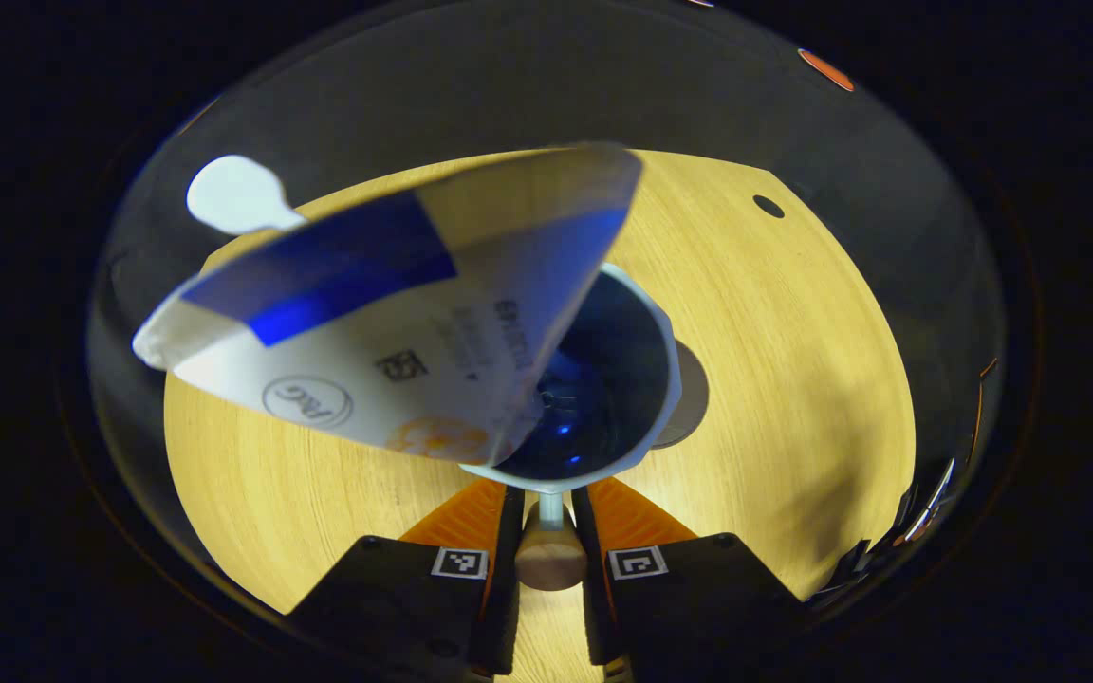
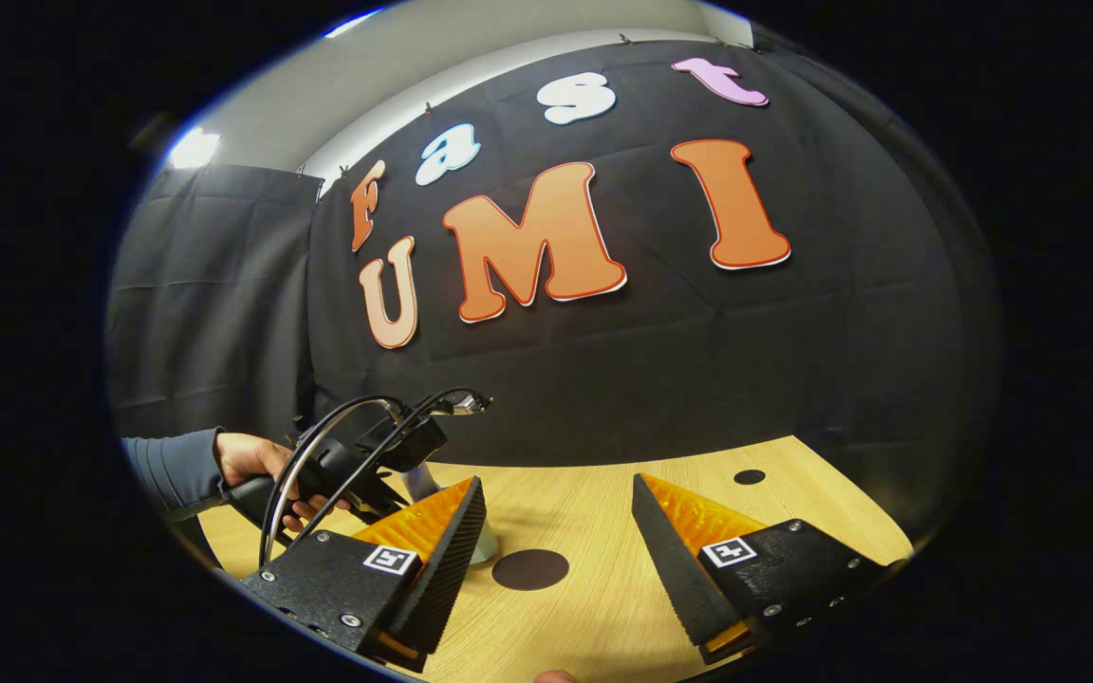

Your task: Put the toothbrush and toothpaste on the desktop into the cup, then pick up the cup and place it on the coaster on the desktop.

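Note:
In the left gripper view I look down into a white cup [image 1: 665,379] with a dark blue inside, standing on the wooden desktop [image 1: 793,379]. A white and blue toothpaste tube [image 1: 395,313] stands in it and leans left over the rim. My left gripper [image 1: 548,493] is shut on a toothbrush [image 1: 551,555] with a wooden handle, whose pale neck points down at the cup's near rim. A dark round coaster [image 1: 691,398] lies just behind the cup. In the right gripper view my right gripper [image 2: 556,484] hovers open over the desktop, the coaster [image 2: 529,569] lying between its fingers.
In the right gripper view a hand and sleeve [image 2: 224,465] hold the left gripper [image 2: 366,455] with its cables above the cup's base [image 2: 487,548] at the left. A small dark hole [image 2: 749,476] marks the desktop at the far right.

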Tool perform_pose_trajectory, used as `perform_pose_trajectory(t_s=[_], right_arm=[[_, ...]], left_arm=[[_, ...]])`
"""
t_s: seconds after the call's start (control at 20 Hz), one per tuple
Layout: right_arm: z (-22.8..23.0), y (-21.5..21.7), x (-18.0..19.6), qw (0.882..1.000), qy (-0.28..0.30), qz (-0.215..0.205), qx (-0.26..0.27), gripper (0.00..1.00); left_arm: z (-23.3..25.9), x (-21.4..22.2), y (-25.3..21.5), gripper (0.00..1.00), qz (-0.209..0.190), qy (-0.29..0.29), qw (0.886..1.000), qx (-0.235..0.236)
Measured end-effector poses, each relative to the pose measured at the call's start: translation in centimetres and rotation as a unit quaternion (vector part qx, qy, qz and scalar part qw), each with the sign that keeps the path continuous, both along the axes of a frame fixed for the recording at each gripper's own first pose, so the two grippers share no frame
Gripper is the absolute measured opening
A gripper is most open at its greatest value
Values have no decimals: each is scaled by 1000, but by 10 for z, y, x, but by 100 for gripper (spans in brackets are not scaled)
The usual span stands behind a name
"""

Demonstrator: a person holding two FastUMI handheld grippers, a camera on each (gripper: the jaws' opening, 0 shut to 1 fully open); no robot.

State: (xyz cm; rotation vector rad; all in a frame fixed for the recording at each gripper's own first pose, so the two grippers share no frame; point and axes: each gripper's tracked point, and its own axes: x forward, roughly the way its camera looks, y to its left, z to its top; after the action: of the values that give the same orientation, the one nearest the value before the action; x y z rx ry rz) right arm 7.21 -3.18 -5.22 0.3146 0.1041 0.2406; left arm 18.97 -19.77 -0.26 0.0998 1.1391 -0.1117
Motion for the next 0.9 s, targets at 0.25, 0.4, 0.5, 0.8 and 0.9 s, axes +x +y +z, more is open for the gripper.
perform_pose_trajectory(t_s=[0.25,0.4,0.5,0.8,0.9], right_arm=[[-2,-4,-13,1000,0,-3,-17,95],[-2,-8,-22,1000,-5,-7,-22,95],[-7,-11,-26,1000,0,-6,-21,95],[-7,-19,-36,1000,2,-11,-15,100],[-6,-20,-38,1000,3,-11,-8,97]], left_arm=[[46,6,-37,31,-20,2,1000,-9],[57,1,-41,31,-31,6,999,-12],[51,-4,-35,33,-33,7,999,-10],[51,9,-46,33,-41,11,999,-22],[59,15,-50,36,-51,-9,998,-22]])
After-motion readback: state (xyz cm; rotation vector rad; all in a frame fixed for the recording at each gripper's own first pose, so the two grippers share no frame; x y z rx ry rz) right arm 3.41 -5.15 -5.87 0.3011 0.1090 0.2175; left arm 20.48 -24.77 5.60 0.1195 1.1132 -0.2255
